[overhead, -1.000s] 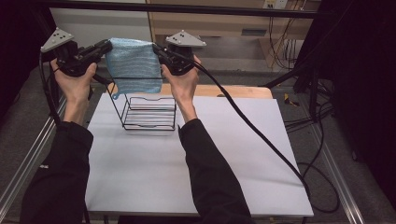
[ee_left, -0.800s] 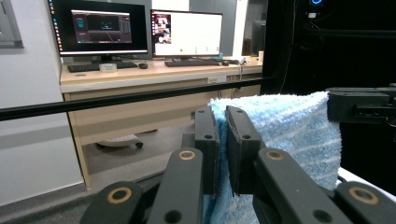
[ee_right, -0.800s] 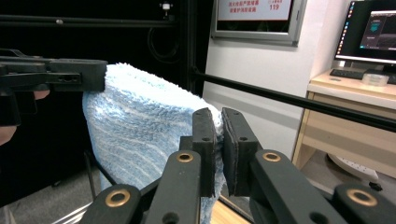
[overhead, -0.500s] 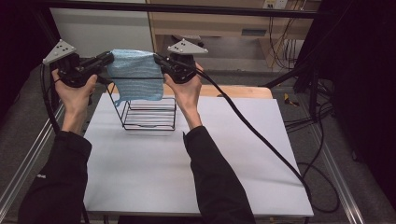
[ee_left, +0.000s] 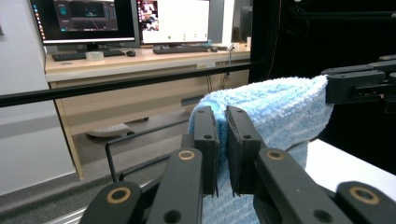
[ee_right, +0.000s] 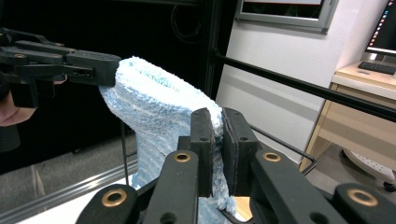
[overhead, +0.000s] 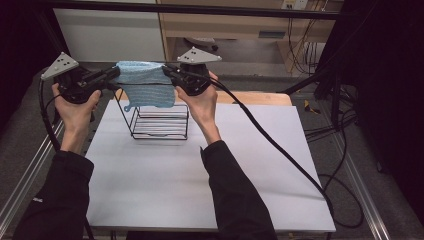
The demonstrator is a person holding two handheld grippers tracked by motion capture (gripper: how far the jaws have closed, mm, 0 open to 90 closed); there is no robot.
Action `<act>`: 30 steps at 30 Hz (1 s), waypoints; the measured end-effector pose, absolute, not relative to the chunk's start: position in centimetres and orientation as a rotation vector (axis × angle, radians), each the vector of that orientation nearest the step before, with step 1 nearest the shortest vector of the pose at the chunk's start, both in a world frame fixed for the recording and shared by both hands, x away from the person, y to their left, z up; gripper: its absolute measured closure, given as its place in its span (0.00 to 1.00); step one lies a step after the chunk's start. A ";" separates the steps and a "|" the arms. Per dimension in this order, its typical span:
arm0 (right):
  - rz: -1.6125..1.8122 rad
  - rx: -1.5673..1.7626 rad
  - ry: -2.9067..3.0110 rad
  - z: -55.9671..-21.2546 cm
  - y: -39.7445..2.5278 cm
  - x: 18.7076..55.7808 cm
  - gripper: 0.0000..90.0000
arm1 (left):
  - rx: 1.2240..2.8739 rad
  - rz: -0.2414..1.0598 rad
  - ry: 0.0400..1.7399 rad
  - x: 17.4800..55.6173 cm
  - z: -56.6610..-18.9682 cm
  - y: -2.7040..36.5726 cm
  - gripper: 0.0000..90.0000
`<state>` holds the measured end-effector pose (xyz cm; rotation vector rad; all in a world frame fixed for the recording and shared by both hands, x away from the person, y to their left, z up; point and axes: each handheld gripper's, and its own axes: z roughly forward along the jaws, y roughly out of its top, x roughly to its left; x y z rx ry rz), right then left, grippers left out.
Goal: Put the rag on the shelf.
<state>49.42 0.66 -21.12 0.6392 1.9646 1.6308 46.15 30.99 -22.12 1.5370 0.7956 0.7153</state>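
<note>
Soft, light blue towel (overhead: 145, 85) sags over the wire rack (overhead: 160, 122) near the table's (overhead: 250, 165) far edge; left gripper (overhead: 114, 75) and right gripper (overhead: 167, 72) each pinch 1 top corner.

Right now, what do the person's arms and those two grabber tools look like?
Both arms wear long black sleeves. The left black gripper and right black gripper each carry a grey three-cornered plate with small dark dots, straight black fingers with brass-coloured rivets, and a trailing thick black cable.

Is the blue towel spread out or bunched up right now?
Spread out: the blue towel hangs stretched between the left gripper and right gripper, each shut on an upper corner, above the wire rack.
</note>
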 end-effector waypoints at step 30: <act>1.562 0.570 2.163 -23.1 0.5 47.8 0.93 | 1.610 0.637 0.864 43.3 -20.8 31.8 0.83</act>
